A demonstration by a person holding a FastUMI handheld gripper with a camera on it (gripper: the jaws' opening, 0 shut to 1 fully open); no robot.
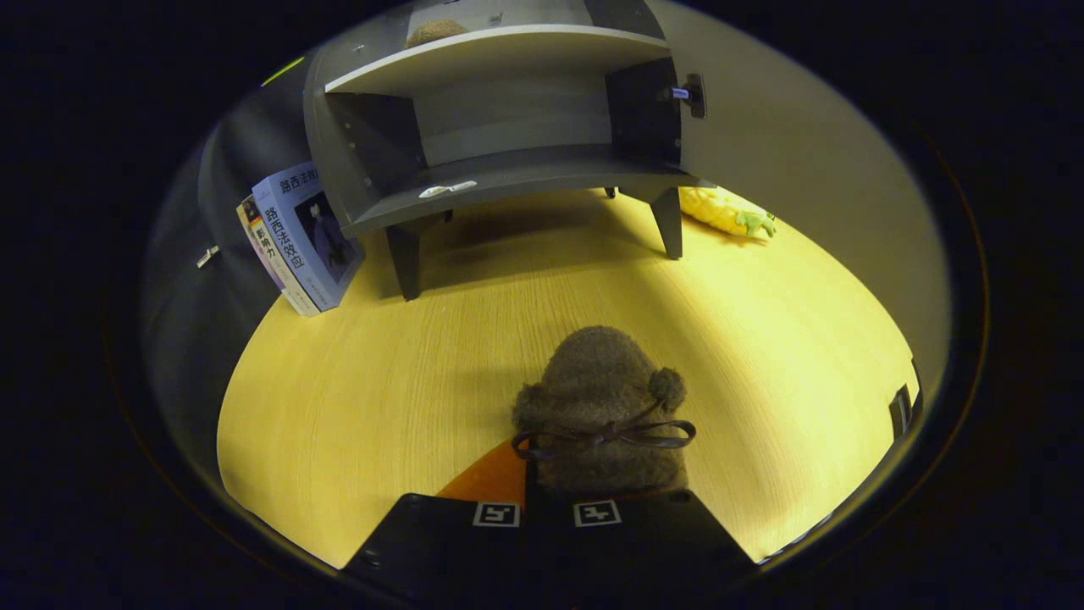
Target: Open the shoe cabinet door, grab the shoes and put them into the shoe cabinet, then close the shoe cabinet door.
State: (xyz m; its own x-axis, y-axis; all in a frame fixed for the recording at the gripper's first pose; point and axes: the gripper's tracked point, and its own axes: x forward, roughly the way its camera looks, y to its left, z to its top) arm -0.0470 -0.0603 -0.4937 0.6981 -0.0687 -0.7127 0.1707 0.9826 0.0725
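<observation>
— Pale wood-grain worktop (356,398) runs from the tool all the way out to the shoe cabinet (500,127). What sits on it?

— Closest in, a fuzzy brown shoe (600,398) with a thin dark bow tied across it and a pompom at each side. Its toe points away, toward the cabinet.

— Where is that shoe relative to the tool (546,514)?

— Right at the fingers. Its rear end meets them, and most of its body reaches out just ahead of them, a little to the right of the seam between them.

— And the fingers themselves?

— They look drawn close together, the two marker squares almost side by side. Whether they actually pinch the shoe's back edge, I cannot tell; the contact is hidden.

— Anything beside the shoe?

— An orange piece (491,479) shows at its left, against the left finger.

— The cabinet?

— Well beyond the shoe, standing on dark legs, its door (813,152) swung open to the right. The lower compartment is bare inside. On the shelf above, something brown and fuzzy (434,31) rests at the left.

— Other things?

— Some books (301,237) lean against the cabinet's left side, and a yellow pineapple toy (724,212) lies by its right rear leg.
</observation>
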